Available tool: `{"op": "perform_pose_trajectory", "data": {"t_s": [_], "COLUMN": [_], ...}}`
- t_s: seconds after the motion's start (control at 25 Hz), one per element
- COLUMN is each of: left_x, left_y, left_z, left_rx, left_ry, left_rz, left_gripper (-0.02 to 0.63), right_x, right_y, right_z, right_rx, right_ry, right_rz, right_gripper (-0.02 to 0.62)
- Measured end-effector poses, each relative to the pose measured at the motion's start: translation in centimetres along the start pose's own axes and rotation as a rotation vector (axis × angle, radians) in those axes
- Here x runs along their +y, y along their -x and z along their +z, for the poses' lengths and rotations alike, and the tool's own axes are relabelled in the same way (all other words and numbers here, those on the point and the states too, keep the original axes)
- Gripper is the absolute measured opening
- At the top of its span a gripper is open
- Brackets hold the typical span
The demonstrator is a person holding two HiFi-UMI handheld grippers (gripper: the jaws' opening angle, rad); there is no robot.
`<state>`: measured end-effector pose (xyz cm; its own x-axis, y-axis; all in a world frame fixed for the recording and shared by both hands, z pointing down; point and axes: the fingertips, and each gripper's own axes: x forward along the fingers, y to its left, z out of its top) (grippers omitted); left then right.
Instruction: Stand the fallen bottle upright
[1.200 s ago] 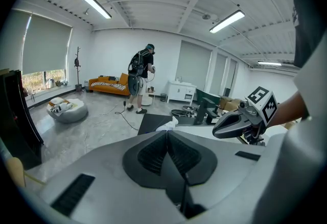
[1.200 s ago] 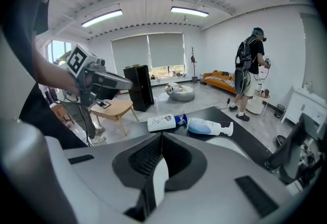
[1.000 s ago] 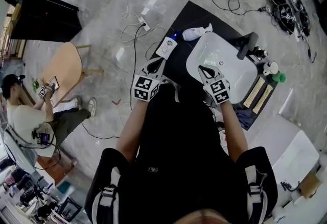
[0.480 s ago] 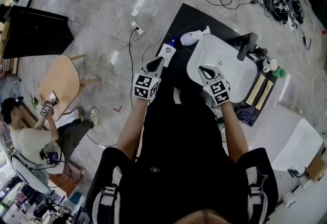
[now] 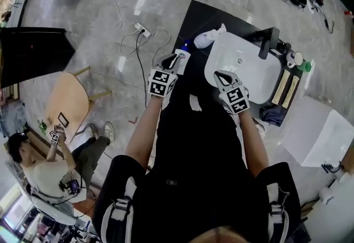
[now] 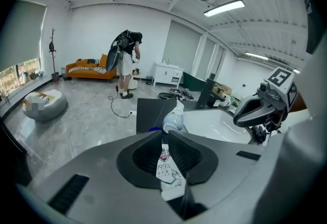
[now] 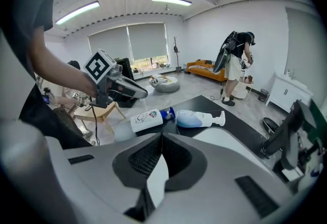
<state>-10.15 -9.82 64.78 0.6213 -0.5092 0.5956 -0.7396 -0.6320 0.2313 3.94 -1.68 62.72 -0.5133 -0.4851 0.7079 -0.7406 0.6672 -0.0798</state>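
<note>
We count two fallen bottles, the capped bottle labelled "99" and the pump bottle; left gripper and right gripper are closed, empty.

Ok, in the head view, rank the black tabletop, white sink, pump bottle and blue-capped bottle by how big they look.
1. black tabletop, largest
2. white sink
3. pump bottle and blue-capped bottle: about alike; the left tongs hide part of the blue-capped bottle, so I won't rank them.
</note>
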Motion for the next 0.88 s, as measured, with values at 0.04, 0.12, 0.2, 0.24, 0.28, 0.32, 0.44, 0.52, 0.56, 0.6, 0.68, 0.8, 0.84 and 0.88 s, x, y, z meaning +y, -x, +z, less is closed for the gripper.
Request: {"op": "perform_pose_trajectory", "data": {"t_s": [0.04,0.12,0.2,0.24,0.28,0.32,0.44,0.52,0.56,0.6,0.68,0.8,0.84,0.88], "left_x": [0.2,0.4,0.4,0.4,0.4,0.5,1.2,1.7,1.9,2.1,2.3,2.5,2.4,2.4], "left_y": [-0.7,-2.3,-4.0,-4.9,-5.6,-6.4,-8.6,-9.6,-9.9,-10.1,-10.7,-11.5,-11.7,-12.0], "left_z": [0.1,0.0,-0.3,-0.5,-0.8,-1.0,-1.8,-2.4,-2.7,-3.0,-3.5,-3.8,-3.8,-3.7], "left_rx": [0.013,0.046,0.093,0.121,0.151,0.181,0.282,0.360,0.399,0.435,0.488,0.521,0.530,0.539], "left_ry": [-0.008,-0.021,-0.022,-0.018,-0.013,-0.011,-0.005,0.013,0.024,0.039,0.076,0.127,0.131,0.132], "left_rz": [-0.004,-0.017,-0.040,-0.053,-0.064,-0.072,-0.084,-0.090,-0.093,-0.096,-0.101,-0.113,-0.119,-0.123], "left_gripper": [0.020,0.051,0.096,0.109,0.114,0.115,0.115,0.128,0.138,0.154,0.166,0.170,0.170,0.172], "right_x": [0.0,-0.2,-0.4,-0.6,-0.7,-0.9,-1.3,-1.4,-1.4,-1.4,-1.7,-2.1,-2.2,-2.3], "right_y": [0.0,0.1,0.2,0.3,0.3,0.3,0.2,0.0,-0.1,-0.1,-0.3,-0.5,-0.5,-0.6], "right_z": [-0.2,-0.7,-1.3,-1.5,-1.6,-1.7,-1.8,-1.7,-1.6,-1.5,-1.4,-1.6,-1.7,-1.7], "right_rx": [0.006,0.018,0.027,0.032,0.036,0.039,0.047,0.050,0.051,0.053,0.055,0.059,0.060,0.061], "right_ry": [-0.007,-0.024,-0.043,-0.051,-0.057,-0.064,-0.083,-0.094,-0.097,-0.098,-0.097,-0.099,-0.102,-0.106], "right_rz": [-0.004,-0.015,-0.029,-0.036,-0.042,-0.048,-0.066,-0.078,-0.082,-0.086,-0.096,-0.109,-0.109,-0.110], "right_gripper": [0.060,0.060,0.060,0.060,0.060,0.060,0.060,0.060,0.060,0.060,0.060,0.060,0.060,0.060]}}
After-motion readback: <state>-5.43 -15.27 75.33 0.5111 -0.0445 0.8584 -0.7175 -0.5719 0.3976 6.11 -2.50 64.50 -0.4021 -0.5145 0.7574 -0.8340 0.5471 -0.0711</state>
